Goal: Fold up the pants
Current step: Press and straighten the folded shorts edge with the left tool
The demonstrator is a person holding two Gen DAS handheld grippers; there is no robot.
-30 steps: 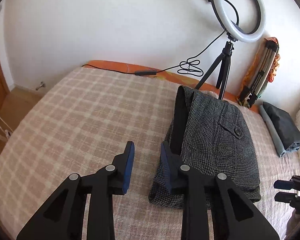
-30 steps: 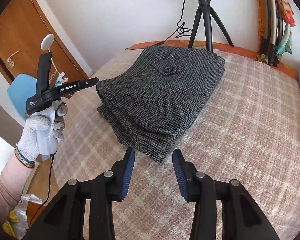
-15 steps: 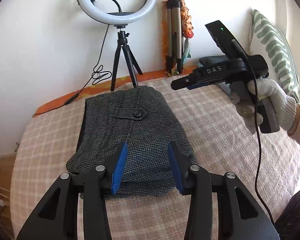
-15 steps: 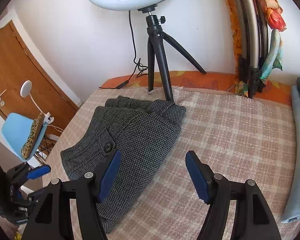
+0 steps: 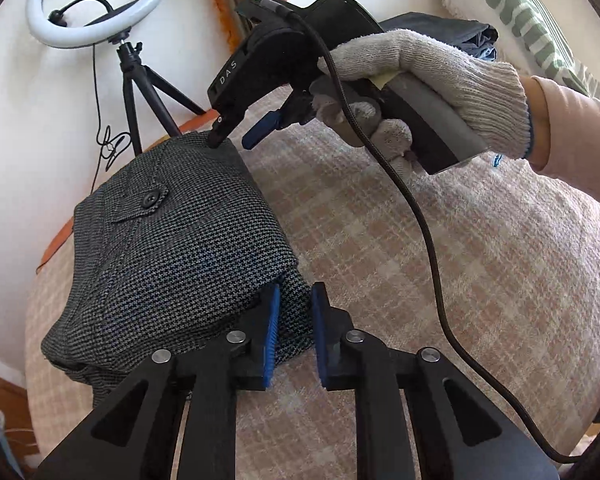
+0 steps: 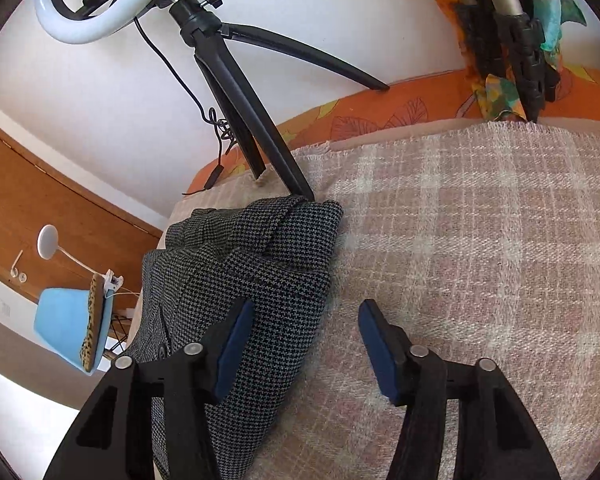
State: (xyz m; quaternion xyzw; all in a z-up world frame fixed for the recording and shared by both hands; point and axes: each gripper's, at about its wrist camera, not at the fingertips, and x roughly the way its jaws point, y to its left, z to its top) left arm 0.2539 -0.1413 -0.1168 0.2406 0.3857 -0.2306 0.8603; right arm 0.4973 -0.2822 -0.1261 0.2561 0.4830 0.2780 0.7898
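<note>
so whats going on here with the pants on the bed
A person is folding grey checked pants, already folded into a compact bundle on a plaid bedspread. The left hand-held gripper has just closed on the bundle's near corner, pinching the fabric between its blue pads. The right hand-held gripper, held in a gloved hand, sits over the far corner; its jaws have just been closing but remain apart, one finger resting on the cloth, nothing gripped yet.

The pants (image 5: 172,248) are a coarse woven houndstooth cloth, matt, lying on a rough-woven checked blanket (image 5: 440,264). The left gripper (image 5: 294,336) is matt black plastic (blue ribbed pads, bright metal pins); the hand (image 5: 428,80) wears a nubbly knit glove.
</note>
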